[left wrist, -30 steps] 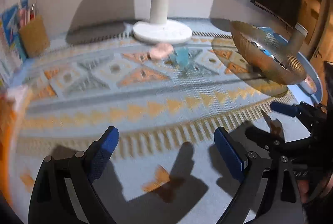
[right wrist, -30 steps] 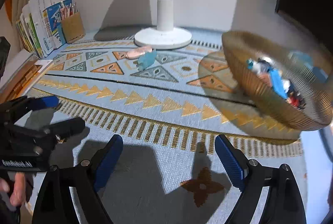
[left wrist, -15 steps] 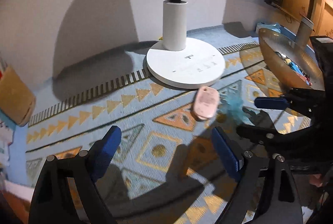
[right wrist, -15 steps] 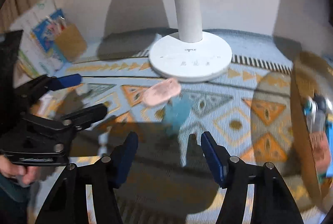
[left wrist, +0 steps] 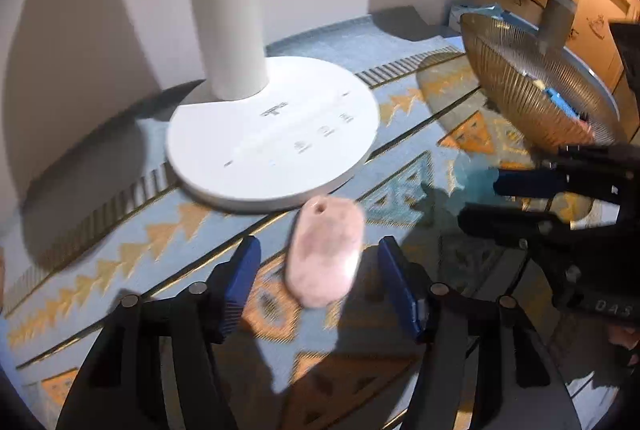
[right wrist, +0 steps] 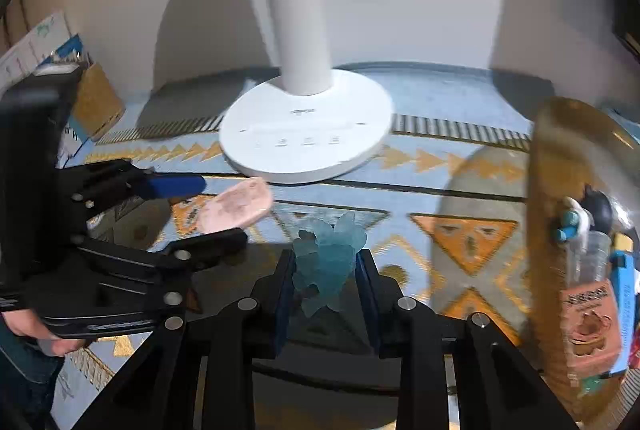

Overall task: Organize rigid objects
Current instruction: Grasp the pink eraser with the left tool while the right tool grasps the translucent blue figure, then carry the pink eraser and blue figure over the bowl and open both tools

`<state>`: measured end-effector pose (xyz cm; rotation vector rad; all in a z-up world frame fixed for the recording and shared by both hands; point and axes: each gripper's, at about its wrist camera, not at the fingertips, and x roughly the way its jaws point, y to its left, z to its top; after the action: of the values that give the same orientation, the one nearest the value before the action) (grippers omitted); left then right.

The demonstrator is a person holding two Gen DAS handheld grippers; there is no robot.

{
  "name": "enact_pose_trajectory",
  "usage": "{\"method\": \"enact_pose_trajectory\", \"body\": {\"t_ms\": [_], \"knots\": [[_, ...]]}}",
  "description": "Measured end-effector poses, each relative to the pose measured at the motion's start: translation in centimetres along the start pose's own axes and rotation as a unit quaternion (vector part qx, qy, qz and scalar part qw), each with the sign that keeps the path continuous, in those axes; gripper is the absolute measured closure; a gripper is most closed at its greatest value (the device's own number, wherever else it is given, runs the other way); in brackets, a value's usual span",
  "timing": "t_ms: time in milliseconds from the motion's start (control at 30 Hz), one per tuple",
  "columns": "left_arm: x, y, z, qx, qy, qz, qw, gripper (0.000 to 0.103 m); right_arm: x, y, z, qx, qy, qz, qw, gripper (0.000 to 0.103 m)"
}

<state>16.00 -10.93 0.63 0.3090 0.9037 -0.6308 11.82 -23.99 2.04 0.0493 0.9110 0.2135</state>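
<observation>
A flat pink oval piece (left wrist: pixel 325 253) with a small hole lies on the patterned cloth, between the open fingers of my left gripper (left wrist: pixel 320 270); it also shows in the right wrist view (right wrist: pixel 236 210). A translucent blue jagged piece (right wrist: pixel 328 258) sits between the closely set fingers of my right gripper (right wrist: pixel 325 278), which look closed against it. A gold wire bowl (right wrist: pixel 560 230) with several small items stands at the right, also seen in the left wrist view (left wrist: pixel 520 90).
A white lamp base (left wrist: pixel 272 130) with its post stands just behind both pieces, against the wall. A brown pen holder (right wrist: pixel 96 102) and booklets stand at the far left. The right gripper's body (left wrist: pixel 560 222) lies close to the right of the left one.
Both grippers have moved forward and down to the two pieces by the lamp base. The left fingers now flank the pink piece. The right fingers have narrowed around the blue piece.
</observation>
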Motion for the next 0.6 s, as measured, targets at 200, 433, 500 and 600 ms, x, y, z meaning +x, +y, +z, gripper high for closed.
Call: {"method": "enact_pose_trajectory", "body": {"t_ms": [200,433,500,600], "knots": [[-0.9,-1.7,-0.5,-0.02,-0.001,0.012,0.9997,0.069,-1.4,-0.3,-1.2,0.0,0.002,0.016,1.0,0.073],[-8.3,-5.1,-7.3,-0.087,-0.022,0.017,0.9958,0.069,-6.9,0.6,-6.8,-0.013,0.008,0.069,0.998,0.073],[-10.6,-6.7,-9.9,-0.107,-0.031,0.04,0.993,0.069,-8.7,1.1,-9.4,-0.024,0.014,0.074,0.997,0.073],[-12.5,-8.9,-12.5,-0.11,-0.044,0.076,0.9901,0.069,-10.5,1.6,-12.9,-0.042,0.016,0.065,0.997,0.073]]}}
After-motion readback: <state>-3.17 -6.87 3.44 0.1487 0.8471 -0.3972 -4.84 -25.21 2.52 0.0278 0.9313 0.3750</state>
